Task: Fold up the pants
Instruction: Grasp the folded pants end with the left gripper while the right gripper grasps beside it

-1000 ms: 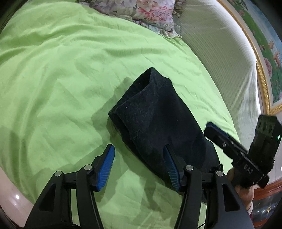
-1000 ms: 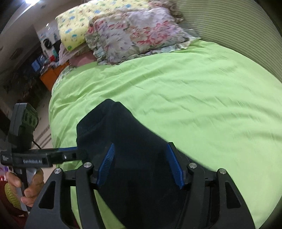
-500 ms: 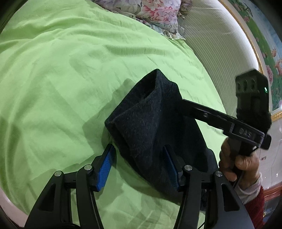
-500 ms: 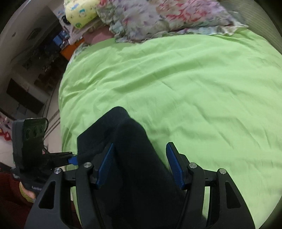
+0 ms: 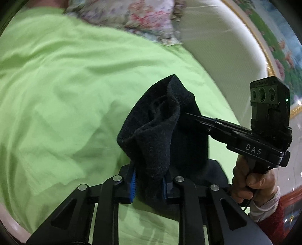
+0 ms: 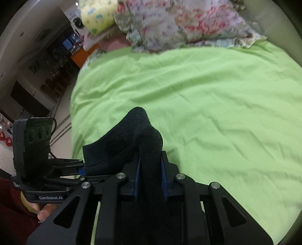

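Observation:
The black pants (image 5: 162, 132) are folded into a thick bundle held above the green bed sheet (image 5: 56, 94). My left gripper (image 5: 148, 183) is shut on the near end of the bundle. In the left wrist view the right gripper (image 5: 190, 117) reaches in from the right, its tips hidden in the cloth. In the right wrist view my right gripper (image 6: 150, 175) is shut on a raised fold of the pants (image 6: 132, 139). The left gripper (image 6: 83, 165) comes in from the left, also gripping the cloth.
Floral pillows (image 6: 188, 22) and a yellow pillow (image 6: 98, 17) lie at the head of the bed. A white padded headboard (image 5: 217, 47) runs along the right. The bed's left edge (image 6: 72, 116) drops to the floor and furniture beyond.
Both grippers have closed on the pants and lifted the bundle off the sheet. The right gripper moved in closer to the left.

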### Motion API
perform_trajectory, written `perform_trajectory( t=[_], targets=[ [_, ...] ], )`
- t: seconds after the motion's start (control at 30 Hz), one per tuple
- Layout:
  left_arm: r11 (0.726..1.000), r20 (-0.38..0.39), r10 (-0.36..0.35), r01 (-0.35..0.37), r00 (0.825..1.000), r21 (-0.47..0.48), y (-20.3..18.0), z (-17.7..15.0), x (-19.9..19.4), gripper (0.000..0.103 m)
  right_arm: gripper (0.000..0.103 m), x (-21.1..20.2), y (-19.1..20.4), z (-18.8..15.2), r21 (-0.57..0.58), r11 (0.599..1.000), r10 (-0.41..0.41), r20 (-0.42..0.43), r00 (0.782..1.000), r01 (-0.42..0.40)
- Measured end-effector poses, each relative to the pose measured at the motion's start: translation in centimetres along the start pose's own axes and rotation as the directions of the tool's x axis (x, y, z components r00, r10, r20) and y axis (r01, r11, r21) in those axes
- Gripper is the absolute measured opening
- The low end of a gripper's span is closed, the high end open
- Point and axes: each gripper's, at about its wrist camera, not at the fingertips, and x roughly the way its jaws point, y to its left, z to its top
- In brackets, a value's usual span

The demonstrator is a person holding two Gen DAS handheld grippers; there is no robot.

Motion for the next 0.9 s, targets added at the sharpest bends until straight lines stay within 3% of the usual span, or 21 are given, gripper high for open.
perform_trajectory(
  t=[0.33,0.63,0.9],
  targets=[
    [0.973,0.007,-0.141,0.137,0.990,0.186,-9.0,-1.1,-3.1,0.018,0.019,-10.1,0.2,-4.2,0.017,0.998,-0.068,0.160,0.985,0.066],
    [0.891,-0.102,-0.239,0.259,0.966,0.372,-20.0,-5.3,-2.0,0.018,0.018,-18.2,-3.0,-11.8,0.109,0.985,-0.156,0.263,0.952,0.132],
    [0.813,-0.209,-0.219,0.296,0.953,0.501,-27.1,-10.9,1.8,0.018,0.018,-22.4,-6.1,-19.8,0.252,0.955,-0.229,0.298,0.927,0.155]
  ],
)
